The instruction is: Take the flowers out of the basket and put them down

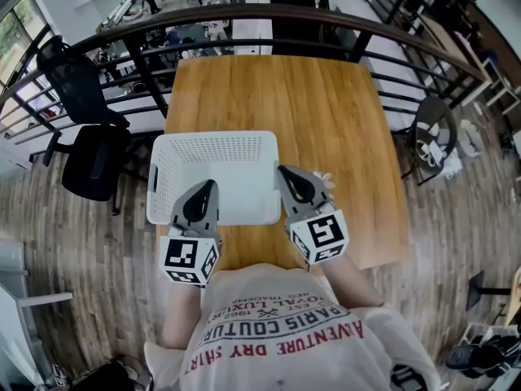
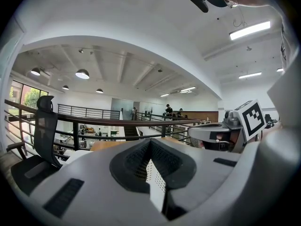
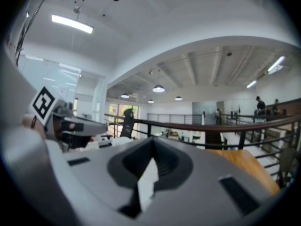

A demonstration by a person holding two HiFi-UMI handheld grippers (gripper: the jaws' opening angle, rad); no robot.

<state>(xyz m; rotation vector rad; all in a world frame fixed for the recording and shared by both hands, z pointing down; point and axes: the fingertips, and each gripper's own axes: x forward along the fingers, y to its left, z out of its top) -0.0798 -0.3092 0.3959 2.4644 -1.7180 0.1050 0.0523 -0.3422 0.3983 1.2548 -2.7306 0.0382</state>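
Note:
The white perforated basket [image 1: 213,137] stands on the wooden table [image 1: 326,112] near its front edge, and its inside looks bare; I see no flowers in it. My left gripper [image 1: 209,187] hangs over the basket's front part with its jaws together. My right gripper [image 1: 283,173] sits at the basket's right front corner, also shut, with nothing held. A small pale pink shape [image 1: 323,178] shows beside the right gripper; whether it is a flower or a finger I cannot tell. In the left gripper view [image 2: 149,147] and the right gripper view [image 3: 151,155] only a sliver of white basket shows past the closed jaws.
A dark curved railing [image 1: 244,13] runs round the table's far side. A black office chair [image 1: 85,149] stands left of the table and a round dark chair [image 1: 431,129] to its right. The person's torso is against the near edge.

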